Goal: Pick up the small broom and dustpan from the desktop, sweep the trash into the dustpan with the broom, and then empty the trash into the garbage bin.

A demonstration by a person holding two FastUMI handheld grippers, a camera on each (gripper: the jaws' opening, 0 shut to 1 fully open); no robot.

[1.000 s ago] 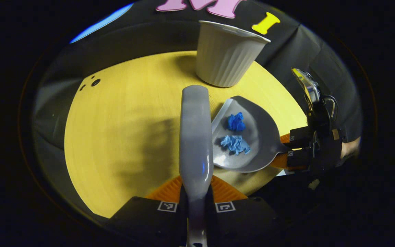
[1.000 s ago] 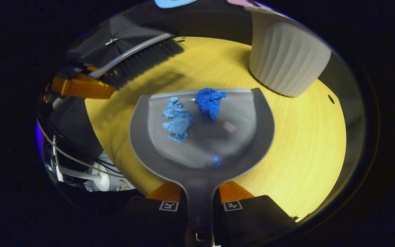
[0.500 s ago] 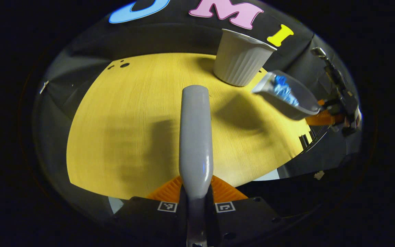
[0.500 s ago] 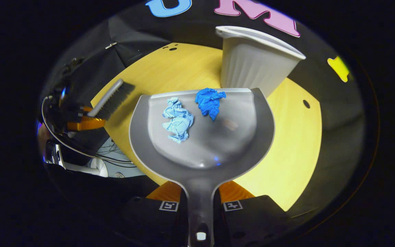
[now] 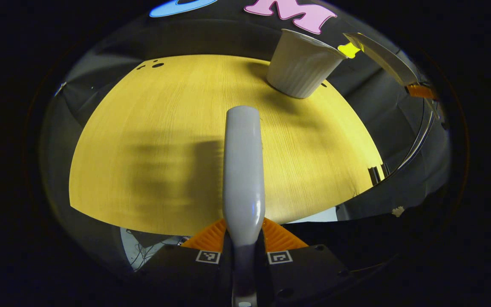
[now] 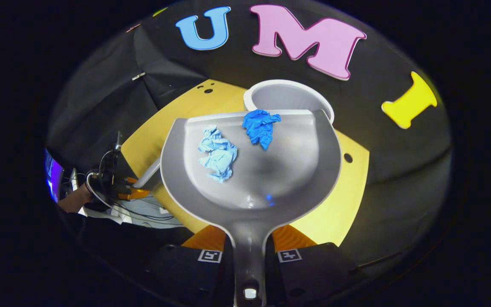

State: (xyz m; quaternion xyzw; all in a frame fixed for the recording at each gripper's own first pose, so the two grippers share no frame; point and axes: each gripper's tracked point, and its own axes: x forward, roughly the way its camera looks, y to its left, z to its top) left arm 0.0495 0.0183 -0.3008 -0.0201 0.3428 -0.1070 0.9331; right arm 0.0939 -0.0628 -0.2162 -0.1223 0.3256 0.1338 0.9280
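Dustpan lifted above the garbage bin, trash in its bowl.

The dustpan (image 6: pixel 252 170) sits straight ahead of the right gripper (image 6: pixel 249 256), whose fingers clamp its handle; two blue crumpled scraps of trash (image 6: pixel 237 140) lie in it, and its far lip overlaps the open garbage bin (image 6: pixel 288 96) on the yellow surface (image 6: pixel 348 187). Half a second ago the bin showed its side wall; now its mouth shows from above. The left gripper (image 5: pixel 244 256) grips the broom (image 5: pixel 243 170) handle above the near surface, far left of the dustpan.
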